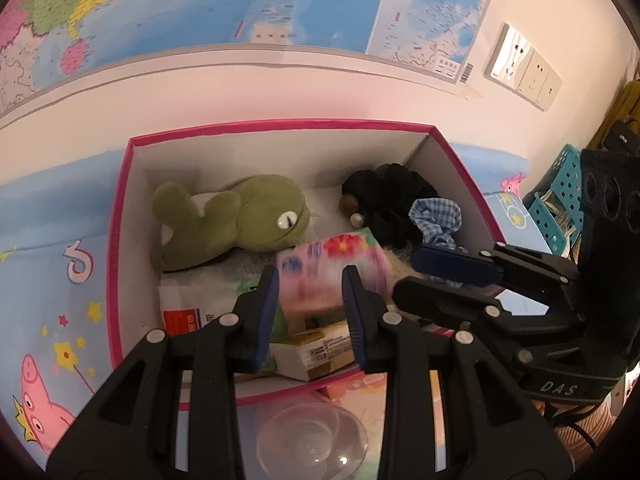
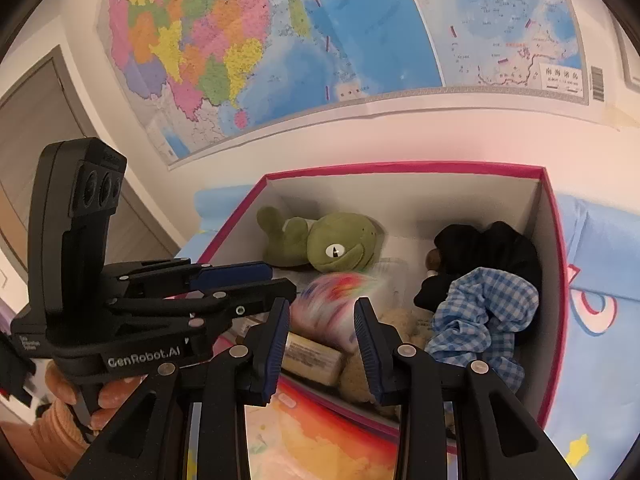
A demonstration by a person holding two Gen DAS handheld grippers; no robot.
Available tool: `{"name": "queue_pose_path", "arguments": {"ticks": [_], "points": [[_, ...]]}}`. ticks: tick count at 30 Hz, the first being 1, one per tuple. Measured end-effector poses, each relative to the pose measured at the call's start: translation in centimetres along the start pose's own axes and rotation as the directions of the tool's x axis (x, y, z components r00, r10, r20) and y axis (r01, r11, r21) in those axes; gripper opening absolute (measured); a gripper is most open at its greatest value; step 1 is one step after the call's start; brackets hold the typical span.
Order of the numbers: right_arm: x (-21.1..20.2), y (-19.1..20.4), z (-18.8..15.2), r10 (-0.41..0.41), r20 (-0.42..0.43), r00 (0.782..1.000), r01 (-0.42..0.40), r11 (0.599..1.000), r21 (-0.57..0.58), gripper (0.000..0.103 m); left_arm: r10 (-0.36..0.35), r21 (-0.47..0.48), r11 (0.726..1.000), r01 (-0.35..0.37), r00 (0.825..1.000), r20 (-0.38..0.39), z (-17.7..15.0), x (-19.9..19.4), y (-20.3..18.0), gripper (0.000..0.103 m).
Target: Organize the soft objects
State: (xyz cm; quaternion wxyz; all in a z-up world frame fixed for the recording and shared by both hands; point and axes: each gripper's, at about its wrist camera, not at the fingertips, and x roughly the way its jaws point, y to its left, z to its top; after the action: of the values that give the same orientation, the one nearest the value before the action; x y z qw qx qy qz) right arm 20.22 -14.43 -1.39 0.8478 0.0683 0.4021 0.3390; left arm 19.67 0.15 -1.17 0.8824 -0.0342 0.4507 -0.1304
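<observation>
storage box (image 1: 280,124) with a pink rim and white inner walls sits open on a cartoon-printed surface, and everything here is placed from it. at the box's far left corner a green frog plush (image 1: 248,216) lies on its side. at the far right corner a black scrunchie (image 1: 384,196) is bunched against the wall, with a blue gingham scrunchie (image 1: 436,216) just in front of it and touching it. along the near wall, inside the box, lie flat cartons (image 1: 308,352) and paper packets.

over the middle of the box a floral tissue pack (image 1: 332,264) shows as a blur in both views, above the cartons.

the left gripper (image 1: 310,276) reaches in over the near wall, its jaws drawn down to a narrow gap. the blurred pack sits at its fingertips and spreads past the right finger; whether the pads press it, i cannot tell. in the right wrist view a hand (image 2: 108,396) grips its handle outside the box's left wall.

the right gripper (image 1: 406,274) comes in over the near right corner, jaws parted, with nothing between the pads.

outside the near wall stands 1 clear plastic bowl (image 1: 312,440). beyond the right wall is a turquoise basket (image 1: 560,200). on the wall behind the box hangs a map (image 1: 200,0).
</observation>
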Motion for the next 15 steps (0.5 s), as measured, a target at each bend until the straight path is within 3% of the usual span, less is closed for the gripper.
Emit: {"name": "queue_pose_path", "arguments": {"ticks": [7,13,15], "points": [[-1.2,0.0,-0.7,-0.012,0.018,1.000,0.012,1.000,-0.009,0.037,0.008,0.010,1.000,-0.009,0.998,0.061,-1.3,-2.1,0.3,0.051],[-3.7,1.0,-2.1,-0.035,0.066,0.997,0.038,0.998,-0.049,0.056,0.042,0.012,0.999,-0.045,0.985,0.170,-3.2,-5.6,0.1,0.081],[-4.8,1.5,-3.0,-0.045,0.092,0.995,0.052,0.996,-0.072,0.066,0.055,0.012,0.998,-0.058,0.978,0.200,-4.1,-6.7,0.0,0.087]]}}
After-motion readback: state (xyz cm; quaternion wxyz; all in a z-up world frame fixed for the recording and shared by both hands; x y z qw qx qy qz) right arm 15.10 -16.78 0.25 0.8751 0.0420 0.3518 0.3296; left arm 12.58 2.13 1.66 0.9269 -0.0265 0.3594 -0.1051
